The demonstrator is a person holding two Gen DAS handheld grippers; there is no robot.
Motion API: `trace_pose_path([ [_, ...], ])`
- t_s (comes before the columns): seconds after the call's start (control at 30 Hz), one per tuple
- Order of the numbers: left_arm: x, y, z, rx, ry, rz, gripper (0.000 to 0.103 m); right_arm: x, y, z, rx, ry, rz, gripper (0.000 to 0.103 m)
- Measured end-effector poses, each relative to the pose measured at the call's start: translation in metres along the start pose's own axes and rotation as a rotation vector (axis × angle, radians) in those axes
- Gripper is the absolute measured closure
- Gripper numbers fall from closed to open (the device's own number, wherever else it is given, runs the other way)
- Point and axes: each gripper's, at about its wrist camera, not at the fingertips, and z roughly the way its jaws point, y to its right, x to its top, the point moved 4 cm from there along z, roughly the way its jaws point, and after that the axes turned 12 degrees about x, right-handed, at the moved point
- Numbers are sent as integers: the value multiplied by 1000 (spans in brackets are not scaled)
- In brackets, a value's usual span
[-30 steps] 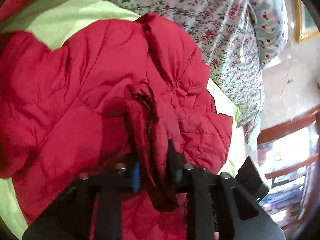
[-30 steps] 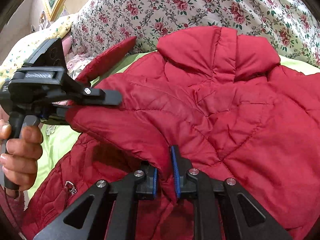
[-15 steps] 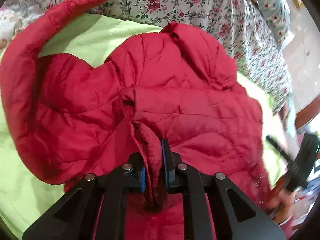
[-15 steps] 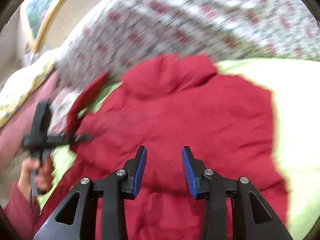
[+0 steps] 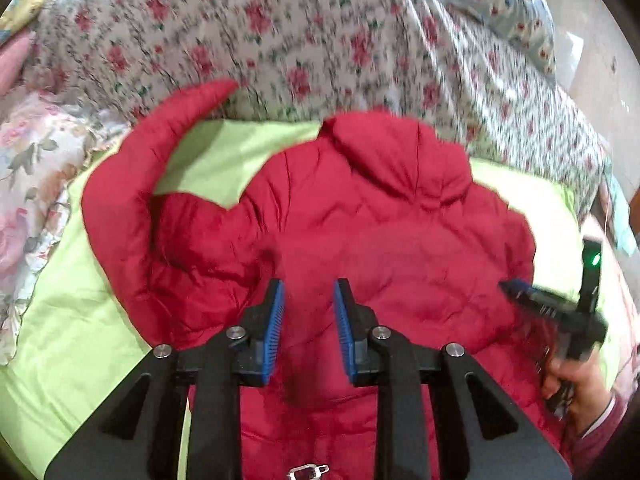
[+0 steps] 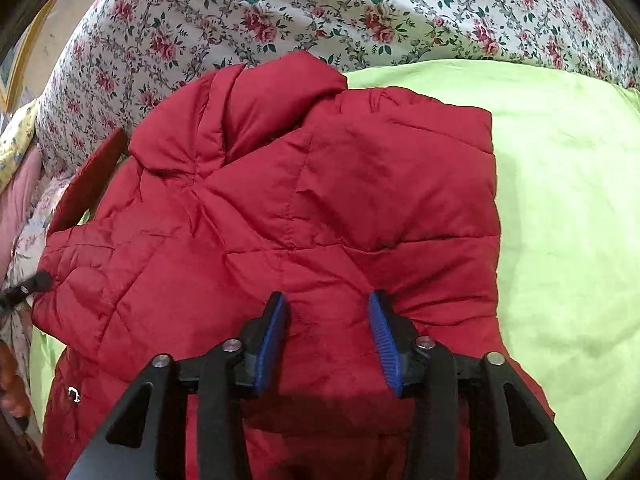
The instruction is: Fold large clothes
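A red quilted jacket (image 5: 380, 232) lies on a lime green sheet (image 5: 80, 320), hood toward a floral quilt. One sleeve (image 5: 132, 168) curls out to the left; the right side is folded over the body (image 6: 400, 184). My left gripper (image 5: 308, 308) is open and empty just above the jacket's middle. My right gripper (image 6: 328, 320) is open and empty over the folded part; it also shows at the right edge of the left wrist view (image 5: 516, 288), held by a hand.
A floral quilt (image 6: 360, 8) is heaped behind the jacket. Bare green sheet (image 6: 568, 208) lies to the right. Flowered pillows (image 5: 28, 184) sit at the left. A metal zipper pull (image 5: 308, 470) shows near the jacket's lower edge.
Both grippers let go of the jacket and opened. The folded side now lies flat on the body. Both grippers have drawn back a little above the fabric.
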Motion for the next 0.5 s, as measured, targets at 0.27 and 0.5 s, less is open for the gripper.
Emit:
trace_pose_path([
  [0.27,-13,32,33,-35,-73,94,80,-2,-5,4,-23,-1,-47,45],
  [0.5,-43,32,81,-24,-161,116,80,-3,-3,2,-8,8,-50,44],
])
